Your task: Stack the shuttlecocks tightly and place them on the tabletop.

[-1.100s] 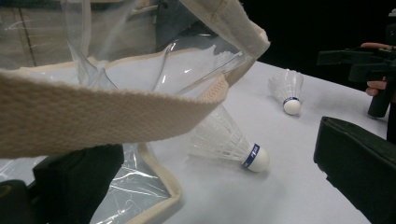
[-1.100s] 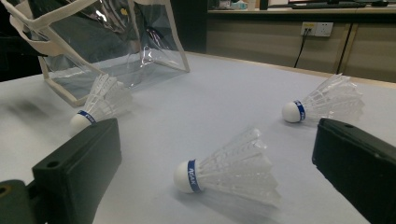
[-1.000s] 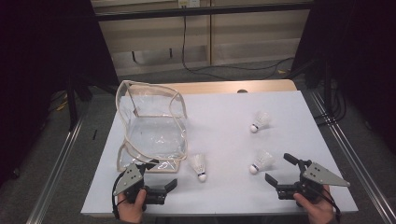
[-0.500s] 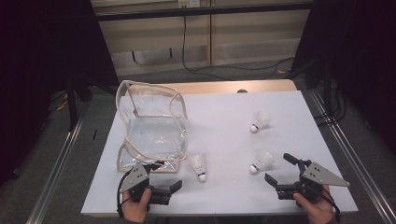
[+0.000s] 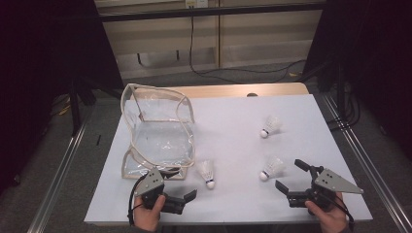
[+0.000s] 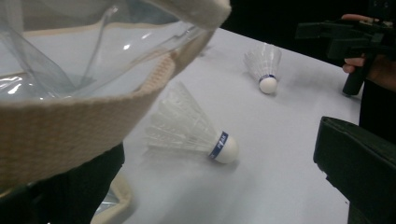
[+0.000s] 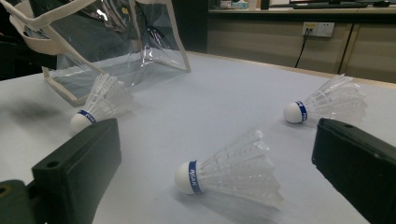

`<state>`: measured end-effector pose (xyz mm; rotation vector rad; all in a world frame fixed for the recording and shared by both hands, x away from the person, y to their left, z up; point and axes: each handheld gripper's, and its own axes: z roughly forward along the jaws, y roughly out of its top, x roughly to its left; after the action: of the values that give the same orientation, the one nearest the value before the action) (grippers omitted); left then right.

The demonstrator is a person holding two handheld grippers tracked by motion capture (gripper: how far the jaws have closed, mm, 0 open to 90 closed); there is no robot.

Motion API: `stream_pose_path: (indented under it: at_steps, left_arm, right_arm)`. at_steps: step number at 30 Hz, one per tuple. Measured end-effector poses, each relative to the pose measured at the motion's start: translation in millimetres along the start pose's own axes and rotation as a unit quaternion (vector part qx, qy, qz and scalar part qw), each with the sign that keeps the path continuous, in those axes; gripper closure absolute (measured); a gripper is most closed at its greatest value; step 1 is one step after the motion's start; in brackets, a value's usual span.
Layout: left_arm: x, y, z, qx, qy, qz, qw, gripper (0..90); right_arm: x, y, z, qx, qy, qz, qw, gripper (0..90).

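A: Start at the left. What sits there?

B: A clear plastic bag point(image 5: 158, 133) with cream cloth edging lies on the white table point(image 5: 233, 121), its mouth standing open toward twelve o'clock. In the left gripper view its cloth rim point(image 6: 70, 126) crosses right in front of the camera.

A: And the left gripper?

B: The left gripper point(image 5: 180, 187) is at the near edge, at about six o'clock from the bag, held in a hand point(image 5: 148, 216). Its jaws are spread apart with nothing between them. One jaw seems to sit at the bag's near corner; I cannot tell if it touches.

A: Where are the shuttlecocks?

B: Three lie on their sides. The first shuttlecock point(image 5: 207, 172) is just beside the bag's near corner, at about one o'clock from the left gripper, cork tip toward the person. In the left gripper view it point(image 6: 191, 128) lies ahead between the jaws, not touched.

A: The next one?

B: The second shuttlecock point(image 5: 271, 168) lies at about ten o'clock from the right gripper point(image 5: 289, 175), near it but apart. In the right gripper view it point(image 7: 233, 168) rests ahead of the two jaws, cork pointing left.

A: And the last?

B: The third shuttlecock point(image 5: 270, 126) lies farther off, at twelve o'clock from the second, well apart from both grippers.

A: The right gripper's jaws?

B: Wide apart, holding nothing, held in a hand point(image 5: 330, 216) at the near right edge.
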<state>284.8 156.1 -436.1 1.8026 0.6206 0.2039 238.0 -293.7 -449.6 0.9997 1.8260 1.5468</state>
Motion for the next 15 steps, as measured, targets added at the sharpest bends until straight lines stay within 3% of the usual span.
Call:
stream_pose_path:
  at_steps: [15]
  left_arm:
    - [-12.6,3.6,14.7,0.027,-0.009,0.003,0.9996,2.2]
  right_arm:
    - [1.2,0.7,0.1,0.001,0.002,-0.003,1.0,1.0]
